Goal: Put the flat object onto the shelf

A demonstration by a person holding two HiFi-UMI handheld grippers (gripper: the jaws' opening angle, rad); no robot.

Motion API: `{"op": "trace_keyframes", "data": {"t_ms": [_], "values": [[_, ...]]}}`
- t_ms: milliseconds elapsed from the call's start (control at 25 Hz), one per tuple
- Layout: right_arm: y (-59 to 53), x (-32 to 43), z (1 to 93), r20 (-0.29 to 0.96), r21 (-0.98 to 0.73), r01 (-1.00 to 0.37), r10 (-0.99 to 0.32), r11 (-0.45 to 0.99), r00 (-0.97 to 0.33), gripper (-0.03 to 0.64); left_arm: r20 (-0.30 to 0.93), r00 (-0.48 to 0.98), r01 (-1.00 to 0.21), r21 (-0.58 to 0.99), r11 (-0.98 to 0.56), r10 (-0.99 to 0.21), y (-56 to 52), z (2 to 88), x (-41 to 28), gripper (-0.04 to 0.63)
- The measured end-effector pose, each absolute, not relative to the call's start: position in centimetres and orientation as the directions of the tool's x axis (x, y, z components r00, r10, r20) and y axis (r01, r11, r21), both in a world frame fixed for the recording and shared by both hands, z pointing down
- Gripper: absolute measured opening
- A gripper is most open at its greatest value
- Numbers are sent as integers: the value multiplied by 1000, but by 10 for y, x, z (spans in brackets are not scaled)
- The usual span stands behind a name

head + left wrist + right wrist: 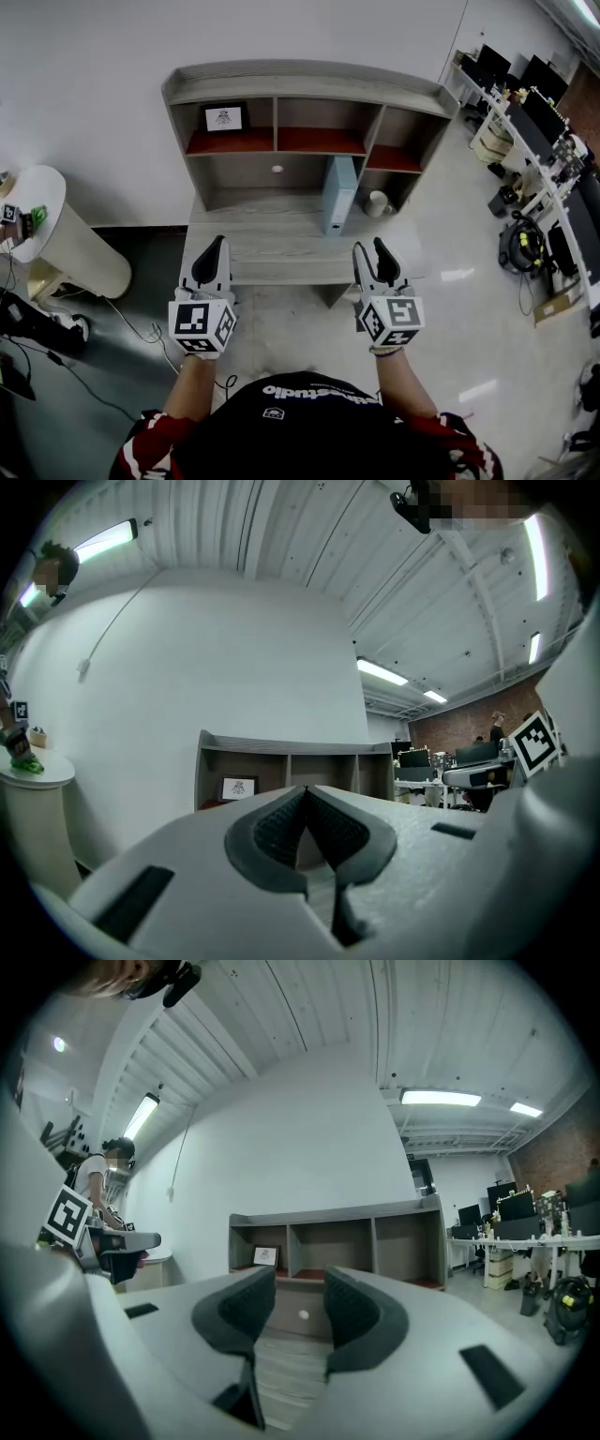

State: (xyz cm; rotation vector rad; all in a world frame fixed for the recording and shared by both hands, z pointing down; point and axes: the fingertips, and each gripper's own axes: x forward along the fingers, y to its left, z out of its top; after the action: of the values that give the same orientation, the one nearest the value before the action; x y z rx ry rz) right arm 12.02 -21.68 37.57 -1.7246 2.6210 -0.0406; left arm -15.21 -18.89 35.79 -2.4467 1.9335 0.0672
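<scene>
A grey shelf unit (309, 86) with a desk surface (272, 239) stands against the white wall ahead. A flat pale-blue folder (339, 194) stands upright on the desk under the shelf compartments. A small framed picture (225, 118) leans in the top left compartment, which has a red floor; the framed picture (266, 1256) also shows in the right gripper view. My left gripper (210, 248) hovers at the desk's near left edge, its jaw tips touching with nothing between them. My right gripper (375, 251) hovers at the near right edge, open and empty. The folder is hidden in both gripper views.
A white mug (379, 203) sits on the desk right of the folder. A round white table (37, 202) with small items stands at the left, with cables on the floor below it. Office desks with monitors (534, 103) line the right side, beside a black-and-yellow machine (522, 246).
</scene>
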Motion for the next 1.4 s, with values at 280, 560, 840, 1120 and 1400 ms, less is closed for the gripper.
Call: {"op": "trace_keyframes", "data": {"t_ms": [280,560,840,1120,1400], "values": [[-216,119,372,10,-17,-910,-910,414,-414,125,-43,215,-977,7,-215,-976,-184,356,-149,6],[-216,116,373,11,-6,-908,-908,419,-419,38,-41,205,-979,6,-205,-978,-181,356,-152,6],[-221,115,378,8,-5,-910,-910,416,-416,5,-42,199,-980,7,-199,-979,-183,361,-156,6],[-222,116,377,18,7,-915,-915,402,-402,3,-41,204,-979,10,-204,-978,-184,361,-155,6],[-223,118,376,26,13,-921,-921,389,-389,3,-41,208,-978,8,-209,-977,-184,360,-154,6]]}}
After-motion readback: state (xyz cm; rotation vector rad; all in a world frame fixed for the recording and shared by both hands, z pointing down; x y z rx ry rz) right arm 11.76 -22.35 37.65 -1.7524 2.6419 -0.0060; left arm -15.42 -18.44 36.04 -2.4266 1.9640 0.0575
